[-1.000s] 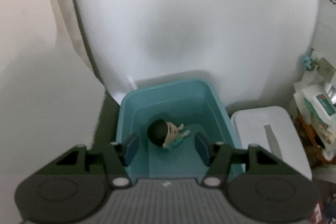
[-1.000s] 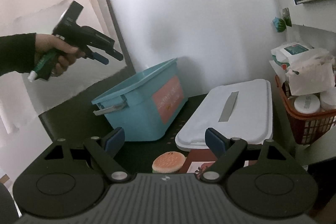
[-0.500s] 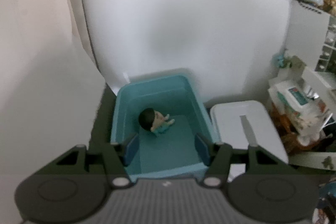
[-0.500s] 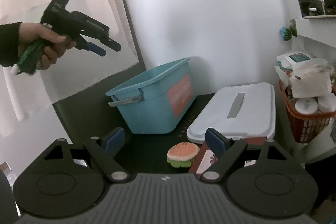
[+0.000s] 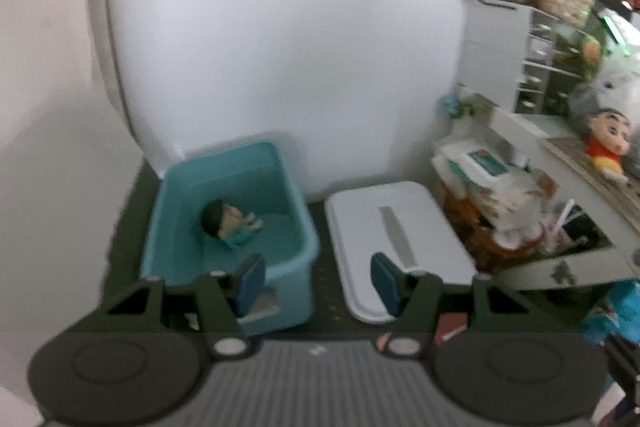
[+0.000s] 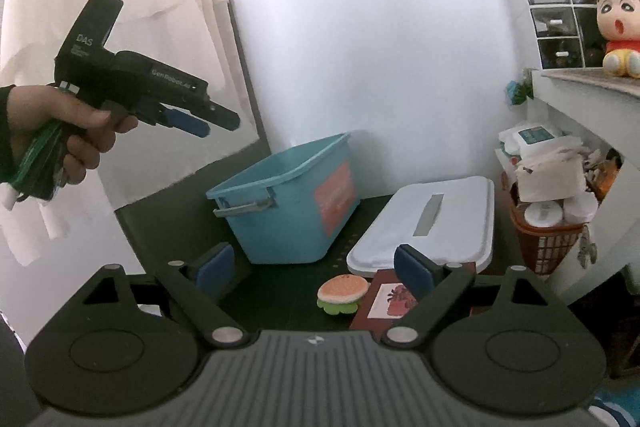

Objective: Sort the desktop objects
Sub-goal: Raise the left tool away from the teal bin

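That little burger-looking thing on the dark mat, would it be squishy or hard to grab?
The burger toy looks soft and foamy, so it probably squashes under the pads. It lies flat, so it is unlikely to roll. It seems light and may slide when nudged.

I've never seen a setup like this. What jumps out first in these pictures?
The turquoise bin on the dark desk, with a small dark-haired doll lying inside it. Right of it lies a flat white lid, and in front a burger-shaped toy. At upper left, a person's hand holds the left hand-held gripper in the air, with nothing between its fingers.
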`<state>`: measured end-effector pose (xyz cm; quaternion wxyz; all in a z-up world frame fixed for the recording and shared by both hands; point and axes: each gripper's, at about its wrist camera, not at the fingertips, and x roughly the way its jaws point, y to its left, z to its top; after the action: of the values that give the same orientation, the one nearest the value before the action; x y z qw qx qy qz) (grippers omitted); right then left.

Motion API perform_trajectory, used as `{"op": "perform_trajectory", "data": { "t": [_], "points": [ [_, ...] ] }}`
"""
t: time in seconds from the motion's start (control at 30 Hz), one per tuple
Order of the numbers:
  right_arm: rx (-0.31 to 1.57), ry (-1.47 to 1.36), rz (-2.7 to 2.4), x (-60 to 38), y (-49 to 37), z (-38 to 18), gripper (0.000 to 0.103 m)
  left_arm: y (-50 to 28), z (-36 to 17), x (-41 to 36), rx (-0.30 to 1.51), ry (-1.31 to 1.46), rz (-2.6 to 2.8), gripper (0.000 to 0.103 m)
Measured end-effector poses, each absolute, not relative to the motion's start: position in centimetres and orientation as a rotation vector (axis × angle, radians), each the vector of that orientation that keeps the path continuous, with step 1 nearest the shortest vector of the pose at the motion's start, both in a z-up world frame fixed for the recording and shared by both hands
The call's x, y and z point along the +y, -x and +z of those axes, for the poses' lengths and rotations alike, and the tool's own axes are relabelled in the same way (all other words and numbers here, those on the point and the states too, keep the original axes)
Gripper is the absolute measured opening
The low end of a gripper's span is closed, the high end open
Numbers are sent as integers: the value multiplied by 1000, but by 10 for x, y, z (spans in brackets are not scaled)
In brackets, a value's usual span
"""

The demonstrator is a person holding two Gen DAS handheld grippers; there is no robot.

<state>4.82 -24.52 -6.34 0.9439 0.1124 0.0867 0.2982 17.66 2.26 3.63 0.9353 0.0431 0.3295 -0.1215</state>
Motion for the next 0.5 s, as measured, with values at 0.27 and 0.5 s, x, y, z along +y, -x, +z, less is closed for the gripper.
{"op": "perform_trajectory", "data": {
  "t": [0.27, 0.5],
  "points": [
    [175, -203, 592, -240, -27, -62, 91, -149, 28, 17, 661, -41, -292, 62],
    [190, -232, 571, -241, -16, -65, 91, -135, 17, 23, 653, -16, -297, 61]
  ]
}}
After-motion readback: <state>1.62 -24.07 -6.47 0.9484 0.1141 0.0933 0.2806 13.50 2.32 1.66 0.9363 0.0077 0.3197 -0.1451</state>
